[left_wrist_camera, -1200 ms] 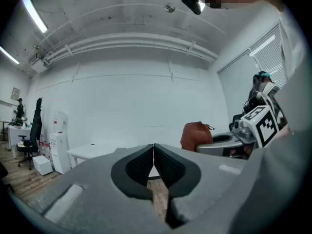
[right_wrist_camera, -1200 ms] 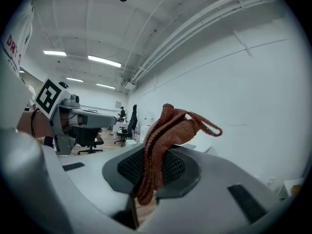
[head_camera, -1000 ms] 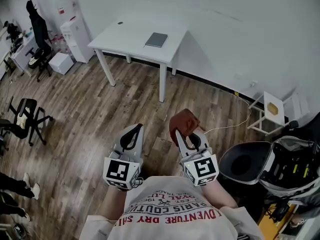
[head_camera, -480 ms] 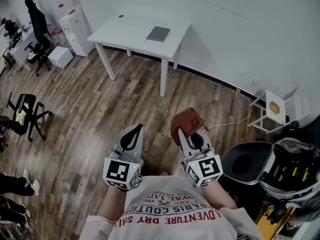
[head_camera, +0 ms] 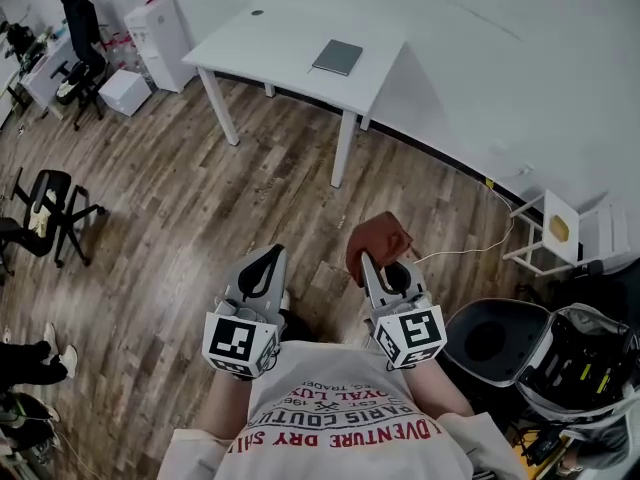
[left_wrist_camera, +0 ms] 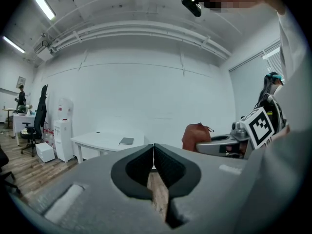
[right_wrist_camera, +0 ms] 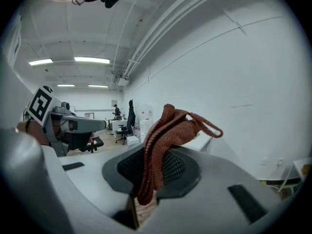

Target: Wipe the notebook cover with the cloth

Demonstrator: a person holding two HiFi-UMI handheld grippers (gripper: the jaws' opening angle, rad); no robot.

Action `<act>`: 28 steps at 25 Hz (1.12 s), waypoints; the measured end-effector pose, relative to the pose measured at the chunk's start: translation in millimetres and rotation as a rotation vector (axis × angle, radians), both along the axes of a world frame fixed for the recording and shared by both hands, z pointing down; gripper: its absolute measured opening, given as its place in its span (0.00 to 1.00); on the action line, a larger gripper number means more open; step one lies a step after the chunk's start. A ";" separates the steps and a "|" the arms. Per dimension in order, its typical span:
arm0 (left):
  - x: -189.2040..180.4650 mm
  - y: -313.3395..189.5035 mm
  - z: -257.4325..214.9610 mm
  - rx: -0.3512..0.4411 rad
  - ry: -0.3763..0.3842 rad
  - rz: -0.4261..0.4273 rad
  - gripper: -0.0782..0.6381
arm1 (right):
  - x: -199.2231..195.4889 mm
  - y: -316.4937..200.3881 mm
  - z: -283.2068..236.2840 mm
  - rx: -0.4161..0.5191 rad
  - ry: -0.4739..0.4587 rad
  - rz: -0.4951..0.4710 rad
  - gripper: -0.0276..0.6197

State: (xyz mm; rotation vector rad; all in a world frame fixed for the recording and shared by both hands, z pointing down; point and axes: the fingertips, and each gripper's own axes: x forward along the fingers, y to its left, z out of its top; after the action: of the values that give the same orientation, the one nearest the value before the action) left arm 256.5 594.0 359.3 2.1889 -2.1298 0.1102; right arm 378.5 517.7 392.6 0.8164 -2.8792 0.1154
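Note:
A grey notebook (head_camera: 338, 57) lies flat on a white table (head_camera: 270, 53) far ahead by the wall; it also shows small in the left gripper view as the notebook (left_wrist_camera: 126, 141). My right gripper (head_camera: 372, 257) is shut on a rust-brown knitted cloth (head_camera: 377, 242), which bunches up above the jaws with a loop hanging out, the cloth (right_wrist_camera: 168, 133) filling the right gripper view. My left gripper (head_camera: 266, 261) is held beside it over the wooden floor, jaws closed together with nothing between them, as the left gripper (left_wrist_camera: 153, 152) shows.
A water dispenser (head_camera: 160, 26) and a white box (head_camera: 125, 92) stand left of the table. Black chairs (head_camera: 40, 218) sit at the left. A small white stand (head_camera: 553, 236) and a cable (head_camera: 470, 252) are at the right, with a black round bin (head_camera: 492, 340) beside me.
The view has shifted forward across the floor, so the table and notebook sit slightly lower and nearer. Both grippers keep their pose; the cloth stays clamped.

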 end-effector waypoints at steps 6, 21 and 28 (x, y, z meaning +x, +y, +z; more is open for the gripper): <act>-54.0 -44.3 -3.7 -0.006 0.004 0.024 0.13 | -48.6 -44.5 -2.2 -0.012 0.015 0.033 0.15; -215.9 -141.3 -30.1 -0.008 0.008 0.144 0.12 | -186.4 -134.3 -24.0 -0.030 0.027 0.192 0.15; -261.5 -173.3 -14.9 -0.016 0.047 0.122 0.12 | -225.6 -168.8 -10.7 -0.041 0.070 0.188 0.15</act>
State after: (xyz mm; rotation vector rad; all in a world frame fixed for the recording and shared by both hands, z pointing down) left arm -5.0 420.7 344.4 2.2879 -1.9646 0.0820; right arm 152.9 348.9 381.8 1.0591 -2.7205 0.1627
